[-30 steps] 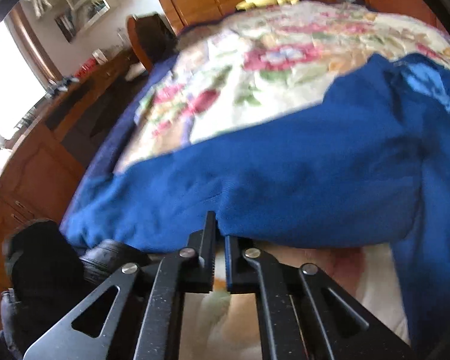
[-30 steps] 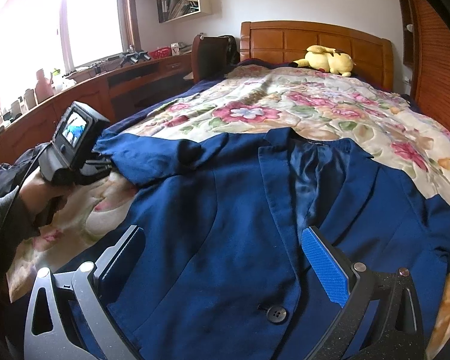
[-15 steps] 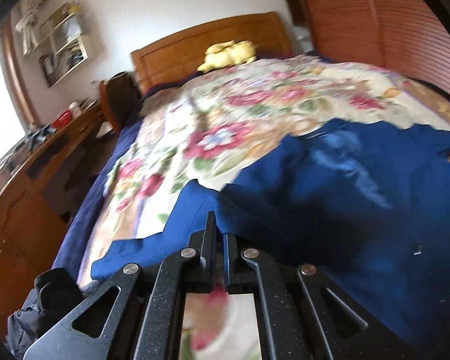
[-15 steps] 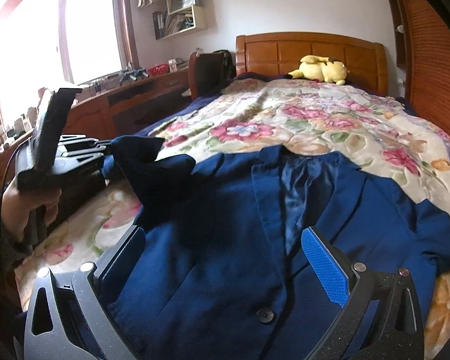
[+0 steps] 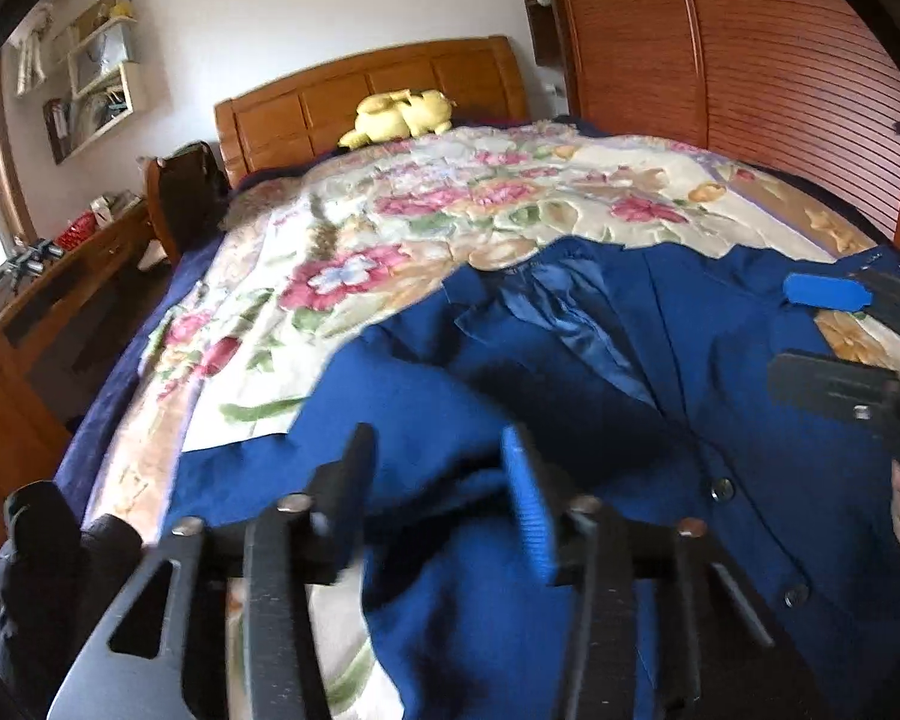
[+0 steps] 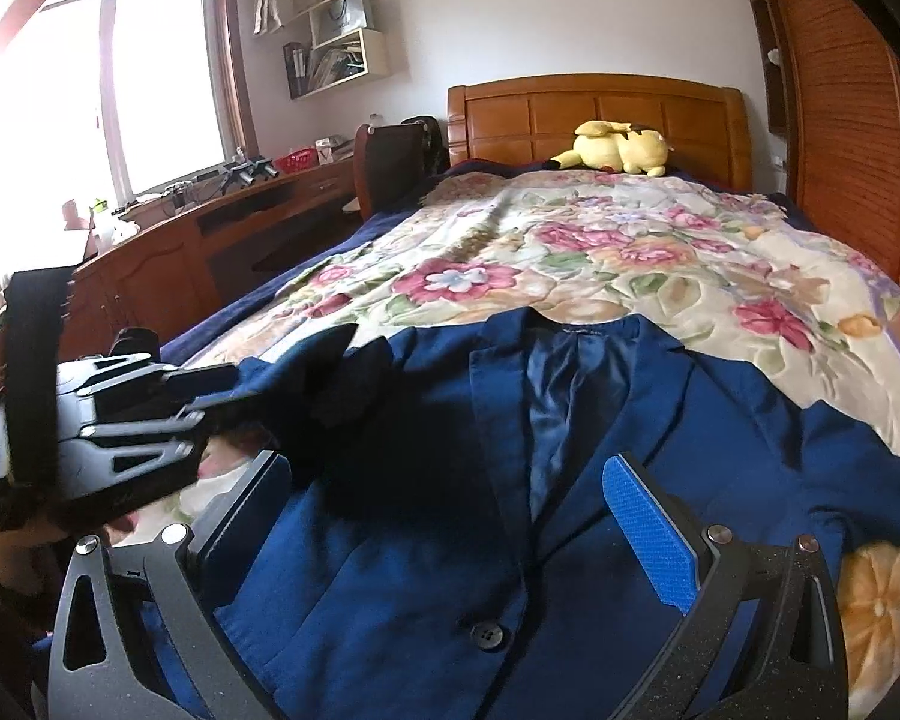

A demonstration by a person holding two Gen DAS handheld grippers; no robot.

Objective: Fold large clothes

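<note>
Across the lower frame, your blue jacket (image 6: 570, 420) lay front-up on the floral bedspread (image 6: 570, 252). Your left gripper (image 5: 438, 480) had its jaws apart above the left sleeve (image 5: 402, 420). Your right gripper (image 6: 450, 516) stood wide open, empty.

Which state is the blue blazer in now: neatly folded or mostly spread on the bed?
Mostly spread: the blue blazer lies front-up on the floral quilt, only one sleeve drawn inward.

Jacket (image 6: 600, 432) navy blue, dark buttons (image 6: 487, 635). Bedspread (image 6: 570, 252) cream, pink-red flowers, green leaves. Plush toy (image 6: 621, 147) yellow, upper centre. Headboard (image 6: 594, 111) orange-brown wood. Gripper pad (image 6: 648, 534) bright blue.
</note>
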